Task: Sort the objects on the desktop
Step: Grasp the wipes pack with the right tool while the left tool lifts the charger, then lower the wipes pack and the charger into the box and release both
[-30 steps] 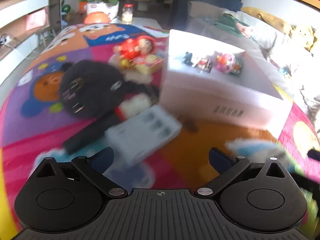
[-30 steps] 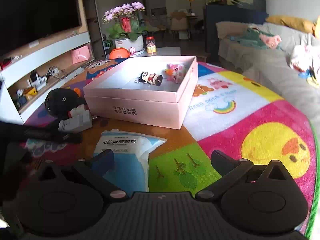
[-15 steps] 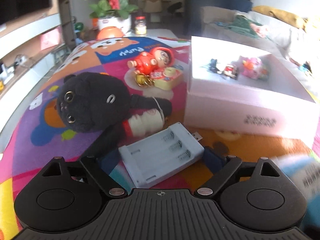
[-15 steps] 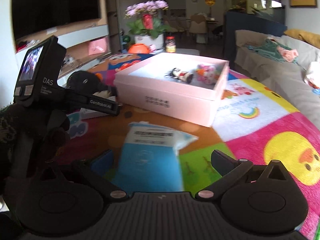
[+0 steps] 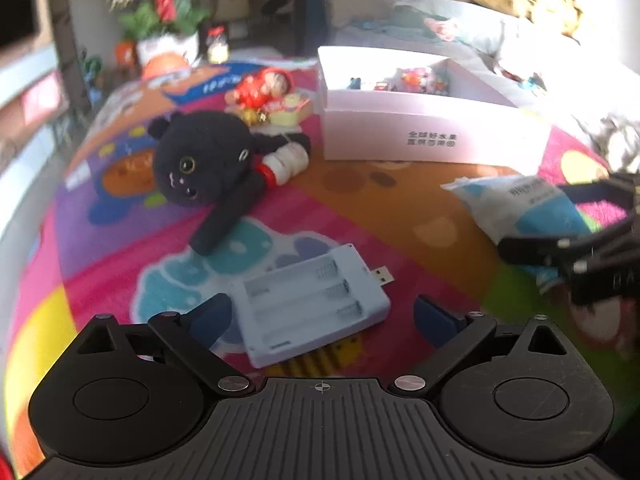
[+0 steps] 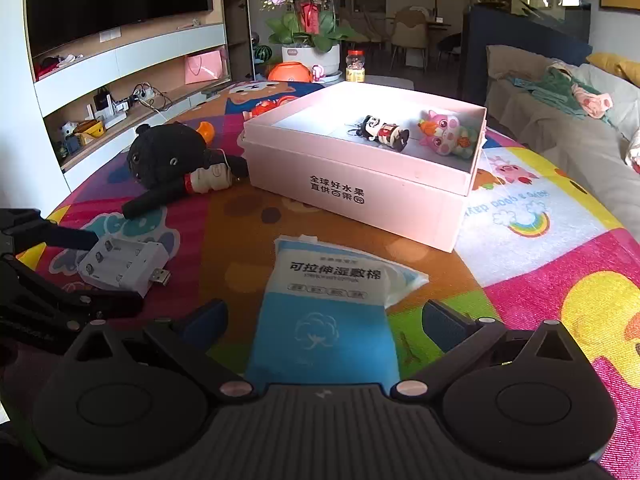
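Left wrist: fingers (image 5: 322, 314) parted, just reopened astride battery case (image 5: 314, 306), ungripped. Right fingers (image 6: 322, 320) parted astride wipes packet (image 6: 326, 316). Risk: slick case skidding at closure.

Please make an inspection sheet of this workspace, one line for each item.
Surface: colourful cartoon mat, lying flat.
Job's things: white battery charger between the left gripper's fingers, untouched; blue cotton pack between the right gripper's fingers; black plush beside the pink box, which holds two small toys.
Clutter: red doll behind the plush.
Grippers: left gripper open, just opening; right gripper open.
Cables: on the wall shelf only.
Surroundings: television, flower pot, sofa.
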Demonstrator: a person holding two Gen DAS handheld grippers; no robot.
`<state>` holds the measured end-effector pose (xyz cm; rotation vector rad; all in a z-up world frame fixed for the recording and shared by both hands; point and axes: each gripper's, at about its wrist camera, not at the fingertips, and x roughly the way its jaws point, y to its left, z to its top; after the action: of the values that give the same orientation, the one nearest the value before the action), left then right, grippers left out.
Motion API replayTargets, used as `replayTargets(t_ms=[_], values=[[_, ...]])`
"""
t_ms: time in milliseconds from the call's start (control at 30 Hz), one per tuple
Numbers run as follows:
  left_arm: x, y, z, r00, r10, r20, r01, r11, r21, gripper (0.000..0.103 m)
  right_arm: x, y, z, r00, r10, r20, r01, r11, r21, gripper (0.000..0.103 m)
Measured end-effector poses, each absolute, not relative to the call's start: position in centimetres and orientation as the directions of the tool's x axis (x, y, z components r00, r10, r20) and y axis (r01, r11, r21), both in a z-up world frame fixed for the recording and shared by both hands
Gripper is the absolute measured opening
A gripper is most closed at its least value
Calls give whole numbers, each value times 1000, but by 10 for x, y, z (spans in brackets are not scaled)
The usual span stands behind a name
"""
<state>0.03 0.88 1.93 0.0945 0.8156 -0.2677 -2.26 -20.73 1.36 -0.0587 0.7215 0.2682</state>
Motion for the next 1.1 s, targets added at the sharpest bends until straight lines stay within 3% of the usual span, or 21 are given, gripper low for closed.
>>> replayTargets(t_ms=[67,200,233,333,467,633,767,933,967,1000,1100], values=[[8,7,17,648,-181,-740,220,974,-46,101,-21,-205,15,717,217,-663,-263,964,32,100],[12,-1,15,672,-186,-717,189,979,-76,100,-19,-206,13,683,208,-701,-264,964,29,71],[11,-5,14,680,-165,-714,194,980,-42,99,-18,-207,12,667,208,-715,-262,964,36,63],[-1,-14,13,705,-143,-694,248,967,52,95,-23,-211,15,641,207,-739,-279,960,28,55],[-13,-16,29,698,-234,-677,346,938,33,95,-36,-234,41,633,263,-728,-301,950,82,54],[8,-34,87,818,-320,-479,417,903,109,95,-36,-270,119,802,239,-548,-239,968,73,54],[56,-63,111,854,-358,-378,438,887,149,95,-7,-277,153,871,212,-444,-211,976,51,54],[118,-94,103,854,-344,-390,430,889,156,95,65,-279,148,853,242,-463,-199,970,140,55],[126,-93,99,847,-333,-414,424,893,148,95,79,-279,144,851,261,-457,-212,965,157,59],[131,-90,95,838,-321,-442,416,899,136,95,91,-279,139,847,270,-457,-215,962,171,70],[124,-70,85,805,-329,-494,420,904,82,100,108,-283,123,847,247,-470,-170,965,200,73]])
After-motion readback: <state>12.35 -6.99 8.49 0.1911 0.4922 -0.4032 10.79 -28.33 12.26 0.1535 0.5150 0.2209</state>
